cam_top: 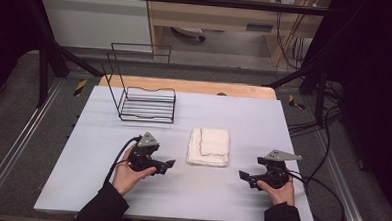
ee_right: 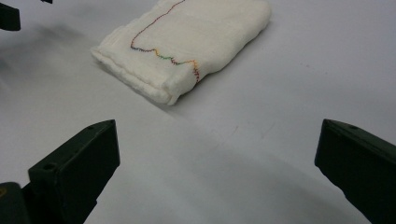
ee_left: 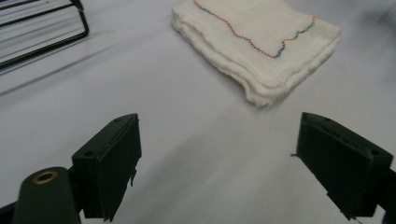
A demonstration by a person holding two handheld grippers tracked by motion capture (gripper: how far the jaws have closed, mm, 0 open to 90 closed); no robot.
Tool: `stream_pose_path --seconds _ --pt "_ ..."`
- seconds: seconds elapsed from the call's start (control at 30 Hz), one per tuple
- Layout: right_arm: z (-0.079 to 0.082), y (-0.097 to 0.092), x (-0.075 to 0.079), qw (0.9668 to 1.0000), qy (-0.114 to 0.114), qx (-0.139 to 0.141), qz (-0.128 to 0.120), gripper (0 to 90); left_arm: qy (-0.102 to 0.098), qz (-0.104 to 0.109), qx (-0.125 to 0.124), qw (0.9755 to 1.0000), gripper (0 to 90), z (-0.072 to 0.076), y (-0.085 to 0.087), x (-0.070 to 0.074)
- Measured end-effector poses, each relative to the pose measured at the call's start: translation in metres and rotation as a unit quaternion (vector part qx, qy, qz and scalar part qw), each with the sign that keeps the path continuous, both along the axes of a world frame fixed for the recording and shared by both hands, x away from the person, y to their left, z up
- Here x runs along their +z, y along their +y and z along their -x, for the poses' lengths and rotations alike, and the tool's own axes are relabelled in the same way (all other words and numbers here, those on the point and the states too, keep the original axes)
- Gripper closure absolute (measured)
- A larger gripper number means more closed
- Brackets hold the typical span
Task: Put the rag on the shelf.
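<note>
High view: the table [cam_top: 105, 186] carries the folded towel [cam_top: 209, 146] between your hands, long axis running near to far. Your left gripper [cam_top: 167, 165] sits nearer it than your right gripper [cam_top: 243, 175]; both jaws wide, empty.

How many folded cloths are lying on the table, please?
1. The folded white cloth lies flat on the table, near the middle, between the left gripper and the right gripper, in front of the wire rack.
</note>
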State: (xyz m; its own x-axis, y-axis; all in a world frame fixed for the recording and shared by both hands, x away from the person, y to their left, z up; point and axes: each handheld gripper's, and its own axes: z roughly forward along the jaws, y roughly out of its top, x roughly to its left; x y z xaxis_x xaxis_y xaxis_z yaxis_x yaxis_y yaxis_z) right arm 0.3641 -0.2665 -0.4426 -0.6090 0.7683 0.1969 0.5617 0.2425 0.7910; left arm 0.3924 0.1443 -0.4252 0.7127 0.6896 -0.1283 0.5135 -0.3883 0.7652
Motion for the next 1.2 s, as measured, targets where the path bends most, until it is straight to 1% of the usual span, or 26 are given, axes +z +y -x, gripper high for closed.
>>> stream_pose_path --seconds 0.03,0.07,0.1,0.13,0.17,0.2,0.27,0.3,0.33,0.37,0.43,0.47,0.5,0.53,0.6,0.63,0.67,0.7,0.77,0.8,0.87,0.93,1.0,1.07,1.13,1.2 --pt "0.0 0.0 0.0 1.0 0.0 0.0 0.0 0.6 0.008 0.003 -0.004 1.0 14.3 -0.002 -0.009 0.0" --pt "0.0 0.0 0.0 1.0 0.0 0.0 0.0 0.6 0.008 0.003 -0.004 1.0 14.5 -0.002 -0.009 0.0" --pt "0.0 0.0 0.0 1.0 0.0 0.0 0.0 0.6 0.007 -0.004 -0.006 0.9999 15.3 -0.004 -0.017 0.0" --pt "0.0 0.0 0.0 1.0 0.001 0.0 0.001 0.6 0.007 -0.004 -0.006 0.9999 15.9 -0.004 -0.017 0.0" --pt "0.0 0.0 0.0 1.0 0.001 0.0 0.001 0.6 0.007 -0.008 -0.004 0.9999 16.9 -0.006 -0.022 0.0" --pt "0.0 0.0 0.0 1.0 0.002 -0.001 0.001 0.6 0.01 -0.003 -0.002 0.9999 18.3 -0.009 -0.029 0.001" --pt "0.0 0.0 0.0 1.0 0.002 -0.001 0.001 0.6 0.014 -0.002 0.0 0.9999 20.9 -0.013 -0.037 0.001" --pt "0.0 0.0 0.0 1.0 0.001 0.0 0.001 0.6 0.014 -0.006 0.002 0.9999 22.2 -0.015 -0.041 0.0" --pt "0.0 0.0 0.0 1.0 0.0 0.0 0.001 0.6 0.014 -0.006 0.002 0.9999 23.4 -0.015 -0.041 0.0" --pt "0.0 0.0 0.0 1.0 0.001 -0.001 0.001 0.6 0.019 -0.008 0.008 0.9997 25.4 -0.019 -0.047 -0.002" --pt "0.0 0.0 0.0 1.0 0.001 -0.001 0.001 0.6 0.027 -0.007 0.01 0.9996 29.8 -0.023 -0.053 -0.004" --pt "0.0 0.0 0.0 1.0 0.001 -0.001 0.001 0.6 0.027 -0.011 0.012 0.9995 31.6 -0.024 -0.056 -0.005" --pt "0.0 0.0 0.001 1.0 0.001 -0.001 0.001 0.6 0.027 -0.011 0.012 0.9995 34.2 -0.024 -0.056 -0.005" --pt "0.0 0.0 0.001 1.0 0.001 -0.001 0.001 0.6 0.031 -0.009 0.013 0.9994 37.0 -0.025 -0.058 -0.007" --pt "0.0 0.0 0.001 1.0 0.001 0.0 0.0 0.6 0.039 -0.017 0.012 0.999 39.3 -0.028 -0.063 -0.012" --pt "0.0 0.0 0.001 1.0 0.001 0.0 0.001 0.6 0.039 -0.017 0.012 0.999 40.5 -0.028 -0.063 -0.012" --pt "0.0 0.0 0.0 1.0 0.001 0.0 0.0 0.6 0.046 -0.017 0.014 0.9987 42.0 -0.029 -0.066 -0.015" --pt "0.0 0.0 0.0 1.0 0.001 -0.001 0.0 0.6 0.047 -0.019 0.012 0.9987 43.7 -0.03 -0.067 -0.016" --pt "0.0 0.0 0.001 1.0 0.001 -0.001 -0.001 0.6 0.049 -0.022 0.01 0.9985 45.0 -0.029 -0.07 -0.017" --pt "0.0 0.0 0.001 1.0 0.001 -0.001 -0.002 0.6 0.049 -0.017 0.012 0.9986 45.8 -0.029 -0.072 -0.017" --pt "0.0 0.0 0.001 1.0 0.0 -0.001 -0.002 0.6 0.051 -0.02 0.009 0.9985 47.2 -0.029 -0.074 -0.017" --pt "0.0 0.0 0.001 1.0 0.0 0.0 -0.001 0.6 0.058 -0.015 0.01 0.9982 49.2 -0.029 -0.076 -0.018" --pt "0.0 0.0 0.001 1.0 0.0 -0.001 0.0 0.6 0.058 -0.015 0.008 0.9981 51.1 -0.029 -0.077 -0.019" --pt "0.0 0.0 0.001 1.0 0.0 -0.001 -0.003 0.6 0.059 -0.019 0.009 0.998 52.0 -0.027 -0.08 -0.02" --pt "0.0 0.0 0.001 1.0 0.001 -0.001 -0.003 0.6 0.066 -0.019 0.007 0.9976 53.9 -0.027 -0.081 -0.021" --pt "0.0 0.0 0.001 1.0 0.001 -0.001 -0.003 0.6 0.069 -0.016 0.009 0.9974 56.3 -0.026 -0.081 -0.022"
